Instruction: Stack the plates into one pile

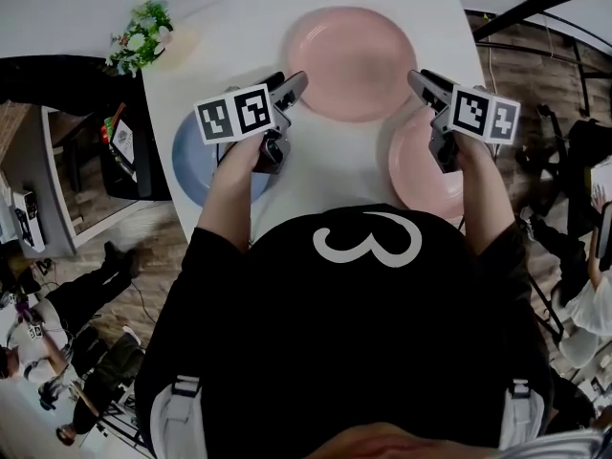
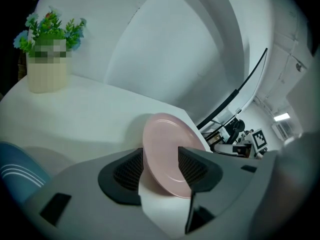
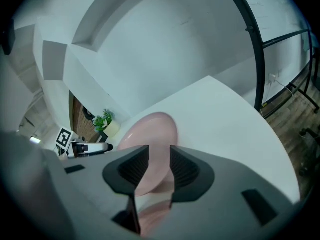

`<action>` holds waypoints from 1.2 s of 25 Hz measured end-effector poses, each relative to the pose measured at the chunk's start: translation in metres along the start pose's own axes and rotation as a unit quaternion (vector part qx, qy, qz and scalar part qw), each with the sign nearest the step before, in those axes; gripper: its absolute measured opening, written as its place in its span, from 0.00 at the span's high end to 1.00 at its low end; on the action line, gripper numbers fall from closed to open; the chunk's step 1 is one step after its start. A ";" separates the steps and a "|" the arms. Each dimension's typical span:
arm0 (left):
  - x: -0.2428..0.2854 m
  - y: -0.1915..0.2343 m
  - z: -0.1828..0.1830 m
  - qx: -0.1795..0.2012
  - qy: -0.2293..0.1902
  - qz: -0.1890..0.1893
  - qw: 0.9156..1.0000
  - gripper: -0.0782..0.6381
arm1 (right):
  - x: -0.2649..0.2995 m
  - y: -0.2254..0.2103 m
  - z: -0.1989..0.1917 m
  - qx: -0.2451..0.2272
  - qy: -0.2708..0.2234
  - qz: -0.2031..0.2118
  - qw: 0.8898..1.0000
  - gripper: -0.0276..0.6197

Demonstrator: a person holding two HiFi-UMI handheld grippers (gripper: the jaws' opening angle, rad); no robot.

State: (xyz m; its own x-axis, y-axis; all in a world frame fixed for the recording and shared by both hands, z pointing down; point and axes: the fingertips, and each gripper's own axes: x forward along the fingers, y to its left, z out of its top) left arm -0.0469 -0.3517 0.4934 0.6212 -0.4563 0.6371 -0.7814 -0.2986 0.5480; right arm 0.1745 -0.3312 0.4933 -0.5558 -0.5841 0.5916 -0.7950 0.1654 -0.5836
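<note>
On wood flooring, a white table bears plates, apparently three.

L gripper sits left of centre in head view, jaws apart, pointing up-right toward frame top. L marker cube faces the camera, L hand wrapped round the grip just below it. R gripper mirrors it at centre right: jaws apart, pointing up-left, R marker cube on top, R hand beneath. Both forearms run down-inward to the torso at frame bottom. In each gripper view the dark ribbed pads stand parted
</note>
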 end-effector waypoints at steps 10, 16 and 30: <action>0.015 0.010 -0.007 -0.019 0.021 0.000 1.000 0.60 | 0.014 -0.018 -0.012 -0.002 0.045 -0.047 0.998 0.77; 0.023 0.014 -0.009 -0.027 0.028 0.011 0.999 0.61 | 0.018 -0.022 -0.006 -0.017 0.058 -0.058 0.997 0.77; 0.024 0.027 -0.015 -0.034 0.044 0.045 0.997 0.79 | 0.020 -0.029 -0.010 -0.048 0.087 -0.091 0.991 0.86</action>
State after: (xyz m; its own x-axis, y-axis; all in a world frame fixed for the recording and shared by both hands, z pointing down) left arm -0.0524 -0.3581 0.5314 0.5546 -0.4024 0.7283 -0.8297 -0.2005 0.5210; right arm 0.1839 -0.3398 0.5277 -0.4278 -0.4670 0.7739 -0.9008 0.1500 -0.4075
